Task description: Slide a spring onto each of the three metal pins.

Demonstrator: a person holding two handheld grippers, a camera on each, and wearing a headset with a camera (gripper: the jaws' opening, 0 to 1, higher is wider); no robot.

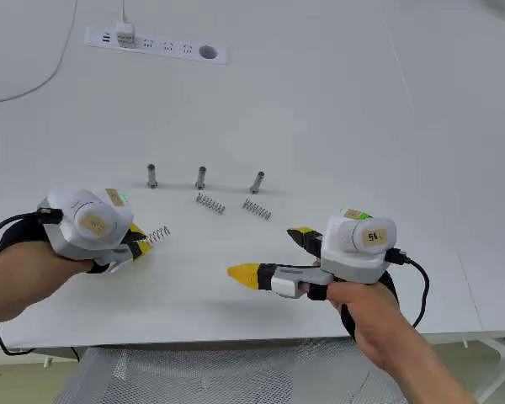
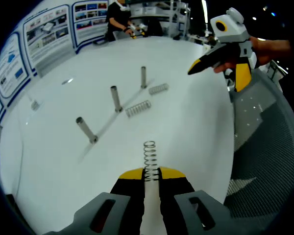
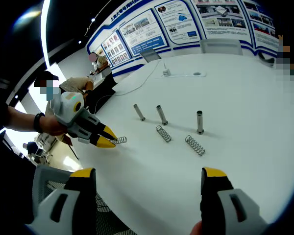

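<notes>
1. Spring point(image 1: 156, 235) number one is pinched at one end between the yellow tips of the left gripper point(image 1: 139, 244). Most of its coil sticks out past them, well apart from the pins.
2. A second spring point(image 1: 209, 203) lies on the white table point(image 1: 337, 109) just in front of the middle pin point(image 1: 200, 178). A third spring point(image 1: 256, 209) lies just in front of the right pin point(image 1: 257, 182).
3. The left pin point(image 1: 151, 175) and the other two stand in a row, and all three are bare.
4. The right gripper point(image 1: 269, 252) hovers near the table's front edge, its jaws spread wide with nothing between them.
5. The left gripper view gives the close look at the grip: the coil point(image 2: 149, 159) is clamped between tips that are almost closed. It also catches the right gripper point(image 2: 216, 73) at upper right and a mesh chair point(image 2: 264, 147) beyond the table edge.
6. The right gripper view shows the left gripper point(image 3: 108, 142) side-on with the spring point(image 3: 120, 140) poking from its tips. Behind are wall posters point(image 3: 186, 19) and a seated person point(image 3: 78, 85).
7. The head view alone takes in the power strip point(image 1: 156, 45) at the far side of the table.
</notes>
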